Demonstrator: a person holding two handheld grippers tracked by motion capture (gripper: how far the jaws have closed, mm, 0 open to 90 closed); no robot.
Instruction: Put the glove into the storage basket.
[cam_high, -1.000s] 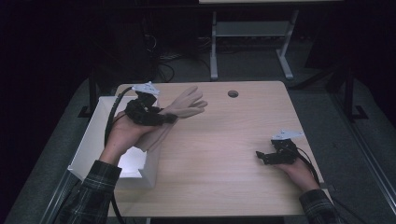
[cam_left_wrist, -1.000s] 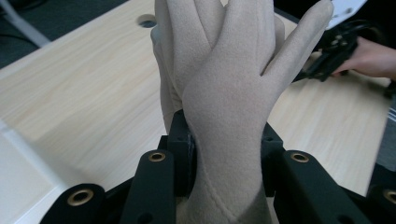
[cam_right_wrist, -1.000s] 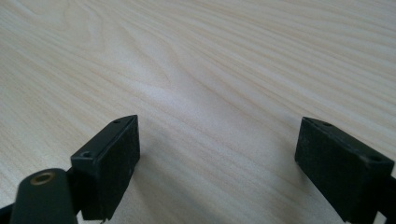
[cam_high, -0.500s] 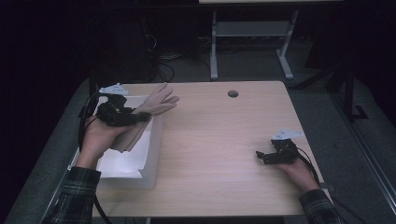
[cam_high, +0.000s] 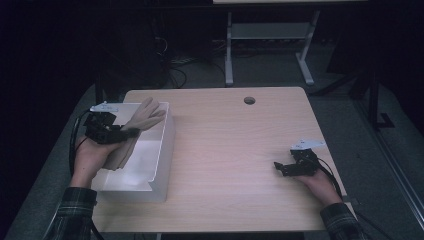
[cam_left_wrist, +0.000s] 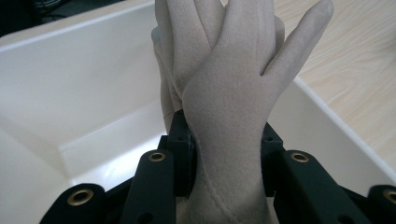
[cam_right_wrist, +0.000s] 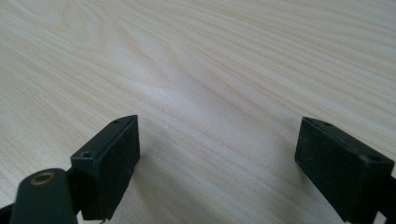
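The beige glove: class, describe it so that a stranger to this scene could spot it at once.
Start at the wooden table, then find the white bin at its left edge. Above that bin the left gripper grips the beige glove, the one soft, finger-shaped thing among hard, plain surfaces.

Beige gloves (cam_left_wrist: 224, 107), paired, fingers up, over white bin (cam_high: 162, 145)

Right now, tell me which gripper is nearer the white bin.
Left. The left gripper hangs over the white bin, clamped on beige gloves. The right gripper rests open on the table, well off to the bin's side.
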